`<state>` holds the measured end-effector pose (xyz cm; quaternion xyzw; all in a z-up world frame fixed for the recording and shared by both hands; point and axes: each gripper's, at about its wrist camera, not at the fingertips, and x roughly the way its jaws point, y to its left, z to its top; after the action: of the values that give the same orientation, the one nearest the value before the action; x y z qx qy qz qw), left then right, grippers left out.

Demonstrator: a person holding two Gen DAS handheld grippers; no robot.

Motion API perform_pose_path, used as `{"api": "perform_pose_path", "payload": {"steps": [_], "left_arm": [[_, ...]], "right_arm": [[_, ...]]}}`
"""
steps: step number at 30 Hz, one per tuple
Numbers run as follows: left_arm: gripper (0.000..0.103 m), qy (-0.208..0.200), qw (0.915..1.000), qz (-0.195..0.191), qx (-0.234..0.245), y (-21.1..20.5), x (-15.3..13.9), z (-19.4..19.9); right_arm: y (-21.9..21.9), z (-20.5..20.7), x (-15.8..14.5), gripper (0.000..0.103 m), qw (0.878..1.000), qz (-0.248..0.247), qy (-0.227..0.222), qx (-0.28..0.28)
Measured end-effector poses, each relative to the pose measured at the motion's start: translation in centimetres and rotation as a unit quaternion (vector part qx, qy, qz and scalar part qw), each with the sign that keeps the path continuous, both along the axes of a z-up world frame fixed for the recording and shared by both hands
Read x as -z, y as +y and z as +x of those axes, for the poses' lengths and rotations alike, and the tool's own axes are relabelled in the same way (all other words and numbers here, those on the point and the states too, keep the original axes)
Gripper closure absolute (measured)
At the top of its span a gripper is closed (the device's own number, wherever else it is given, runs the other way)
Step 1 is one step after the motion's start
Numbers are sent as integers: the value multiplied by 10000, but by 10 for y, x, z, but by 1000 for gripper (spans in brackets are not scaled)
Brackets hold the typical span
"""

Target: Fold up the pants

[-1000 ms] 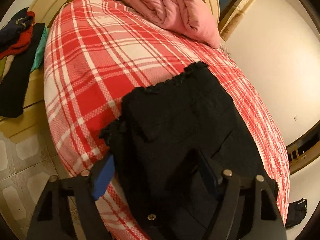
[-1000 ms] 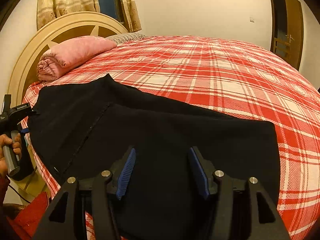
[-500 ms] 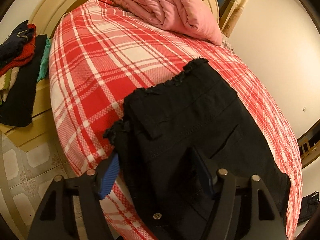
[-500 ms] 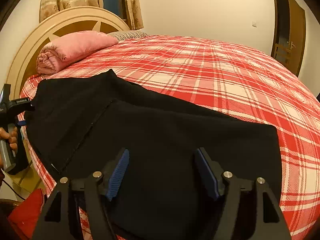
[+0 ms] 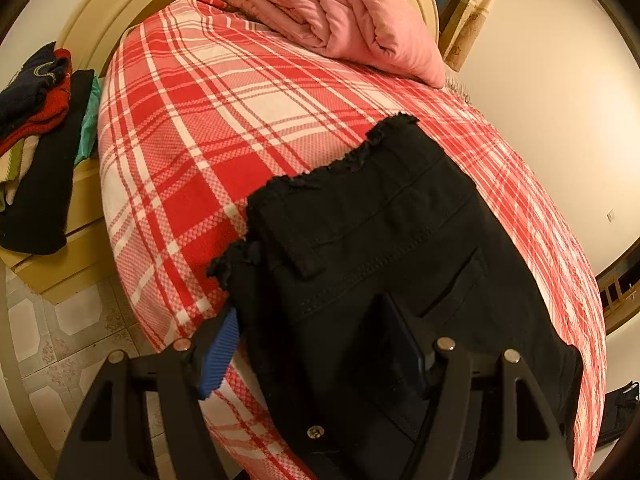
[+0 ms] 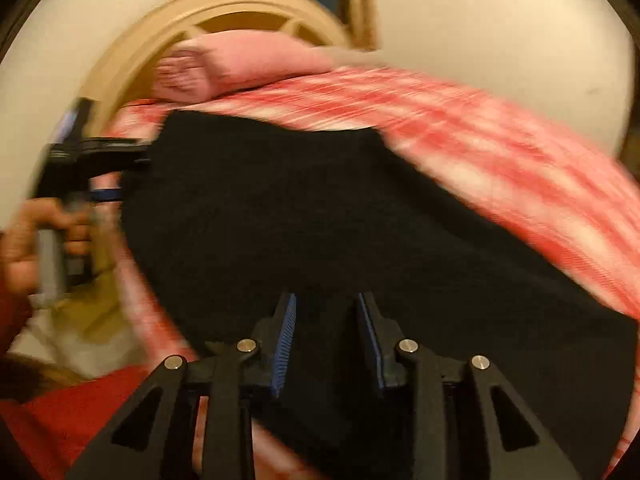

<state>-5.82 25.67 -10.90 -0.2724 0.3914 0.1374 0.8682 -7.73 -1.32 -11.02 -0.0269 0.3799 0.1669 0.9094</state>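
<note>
Bed [image 5: 224,128]: taking up most of both views, red-and-white plaid cover lying over it; serving as landmark for everything below.
Headboard [image 5: 100,24]: curving, cream-coloured, standing at the bed's far end.
Pants [image 5: 392,248]: black, lying flat on the bed along its near edge; frayed hems pointing toward the headboard in the left wrist view, a back pocket slit showing on the upper layer. In the right wrist view they [image 6: 328,216] are spreading dark across the near half of the bed.
Pink quilt [image 5: 340,16]: rolled up, sitting on the bed against the headboard.
Clothes pile [image 5: 36,128]: dark, red and green garments, resting on a low cream stand beside the bed, near the headboard.
Left gripper [image 5: 316,344]: jaws standing wide, straddling the pants' edge at the bed's side; blue pad outside the cloth, other finger over it; pads not pressing.
Right gripper [image 6: 328,340]: jaws closing, black cloth lying between the blue pads; grip not clear, the frame is blurring.
Hand [image 6: 24,240]: holding the left gripper's handle beside the bed, seen from the right wrist view.
</note>
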Motion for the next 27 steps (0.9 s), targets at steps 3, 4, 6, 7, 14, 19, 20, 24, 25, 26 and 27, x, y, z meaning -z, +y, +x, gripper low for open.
{"api": "perform_pose_path", "payload": {"steps": [3,4,6,7,14,19,20,24,25,26,27], "left_arm": [[31,-48,9999,-112,-31,2,0,-1],[31,-65,9998,-154,-46,3,0,-2],[31,-117,9996,-259,-70,5,0,-3],[33,-155,9992,-369,-75,7,0,-4],[59,-444,9916,-1208,-151,32,5,-16],[67,-598,9924,-1075,-92,24,-5,-20],[67,-633,9924,-1056,-81,24,-8,-21],[67,-640,9940,-891,-21,21,-12,-18],[65,-573,9945,-879,-42,22,-9,-16],[63,-487,9941,-964,-123,24,-4,-16],[58,-451,9927,-1098,-212,28,1,-17]], "right_arm": [[13,-8,1,68,9994,-274,-89,-174],[13,-8,-1,68,9996,-214,-92,-176],[3,-10,-8,68,9998,88,-158,-107],[-1,-12,-13,68,9995,163,-275,-30],[-40,-23,-39,68,9919,481,-856,805],[-62,-19,-32,68,9871,751,-635,1261],[-64,-20,-32,68,9864,766,-649,1299],[-65,-21,-31,68,9863,781,-640,1306],[-65,-22,-31,68,9866,774,-627,1294],[-64,-22,-30,68,9868,761,-615,1288],[-64,-22,-30,68,9869,753,-602,1290]]}}
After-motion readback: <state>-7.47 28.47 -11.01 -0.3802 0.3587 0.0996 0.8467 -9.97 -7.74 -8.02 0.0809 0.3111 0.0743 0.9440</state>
